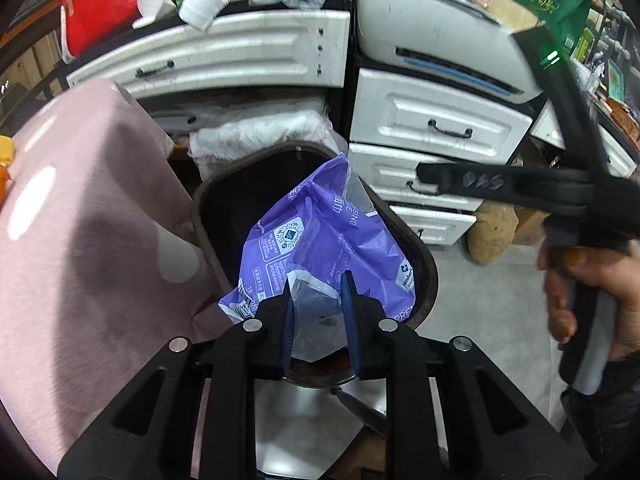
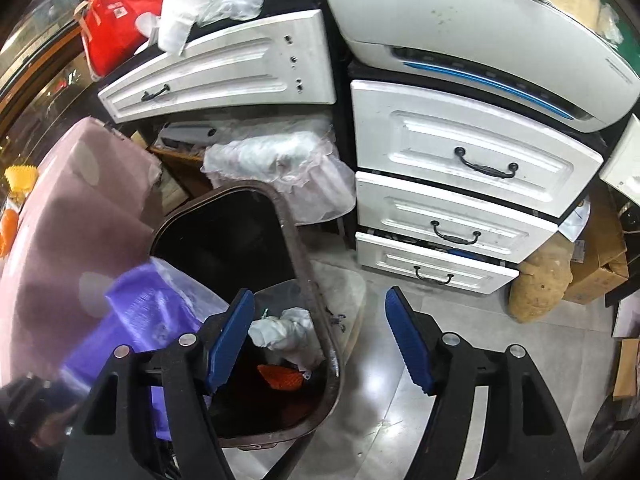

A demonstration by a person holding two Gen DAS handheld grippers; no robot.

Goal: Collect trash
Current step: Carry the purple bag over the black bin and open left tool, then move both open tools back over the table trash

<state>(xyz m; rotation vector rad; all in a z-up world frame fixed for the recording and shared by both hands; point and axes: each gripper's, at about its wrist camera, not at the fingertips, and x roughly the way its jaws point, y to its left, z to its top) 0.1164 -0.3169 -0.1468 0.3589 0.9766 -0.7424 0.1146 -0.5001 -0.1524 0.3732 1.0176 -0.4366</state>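
Left gripper (image 1: pixel 318 300) clamped on purple wrapper (image 1: pixel 320 240), which hangs mid-frame directly over the trash bin's (image 1: pixel 424 264) open mouth. Right gripper (image 2: pixel 320 340), jaws apart and empty, sits lower centre.

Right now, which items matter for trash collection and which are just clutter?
Job:
- purple wrapper, pinched in left tool
- bin, crumpled waste inside
- right tool, open, nothing between its pads

Clutter:
- white drawers
- pink cloth
- red bag
- brown sack
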